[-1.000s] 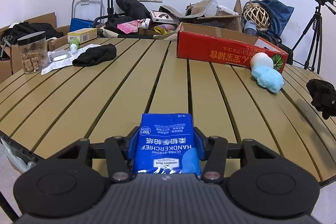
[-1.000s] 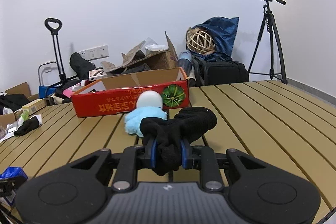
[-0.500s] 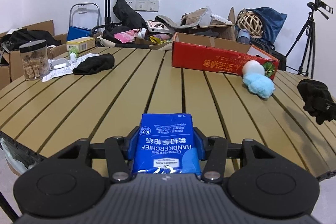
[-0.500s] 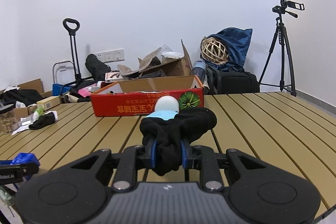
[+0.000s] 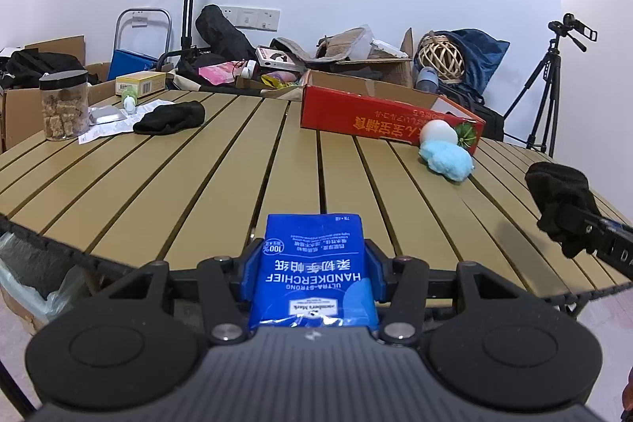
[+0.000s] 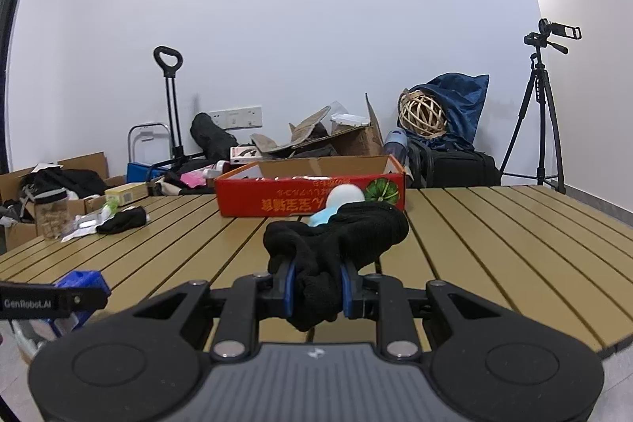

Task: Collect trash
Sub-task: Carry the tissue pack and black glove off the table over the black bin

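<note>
Left view: my left claw [image 5: 314, 269] is clamped round a blue tissue pack [image 5: 314, 271], held off the near edge of the slatted table [image 5: 221, 165]. The slick wrapper could slide out.

Right view: my right claw [image 6: 316, 283] pinches a black sock [image 6: 336, 240] over the table's near edge; its drooping end might snag.

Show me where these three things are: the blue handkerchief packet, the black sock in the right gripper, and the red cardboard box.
blue handkerchief packet [image 5: 314, 265], left wrist view, middle of its printed face.
black sock [image 6: 340, 236], right wrist view, bunched middle above the jaws.
red cardboard box [image 5: 379, 119], left wrist view, printed front wall.
</note>
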The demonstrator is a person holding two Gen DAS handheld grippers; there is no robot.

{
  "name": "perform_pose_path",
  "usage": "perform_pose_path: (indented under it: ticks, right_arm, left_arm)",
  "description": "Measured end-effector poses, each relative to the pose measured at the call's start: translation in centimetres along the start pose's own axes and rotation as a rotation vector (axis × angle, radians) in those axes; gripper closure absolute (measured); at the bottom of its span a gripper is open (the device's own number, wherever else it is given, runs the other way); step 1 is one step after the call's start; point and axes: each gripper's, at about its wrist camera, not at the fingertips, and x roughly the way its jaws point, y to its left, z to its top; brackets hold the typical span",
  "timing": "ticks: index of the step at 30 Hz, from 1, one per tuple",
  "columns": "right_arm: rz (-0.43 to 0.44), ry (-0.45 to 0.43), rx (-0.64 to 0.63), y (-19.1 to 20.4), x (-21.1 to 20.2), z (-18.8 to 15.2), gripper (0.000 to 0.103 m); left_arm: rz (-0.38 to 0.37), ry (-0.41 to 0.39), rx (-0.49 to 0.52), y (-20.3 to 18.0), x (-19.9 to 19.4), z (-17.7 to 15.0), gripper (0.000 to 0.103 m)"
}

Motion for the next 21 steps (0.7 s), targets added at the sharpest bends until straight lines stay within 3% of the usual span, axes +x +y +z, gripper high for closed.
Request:
perform_pose_path:
  ticks: [11, 21]
  right_arm:
    - [0.059, 0.051, -0.014, 1.7, -5.4, -3.4, 0.082]
    - [0.102, 0.139, -0.056, 3.0, -9.1, -6.5, 0.082]
  left_arm:
    - [-0.025, 0.007, 0.039, 0.7, -3.6, -2.5, 0.051]
    - [-0.006, 0.097, 0.094, 2.2, -6.0, -6.9, 0.051]
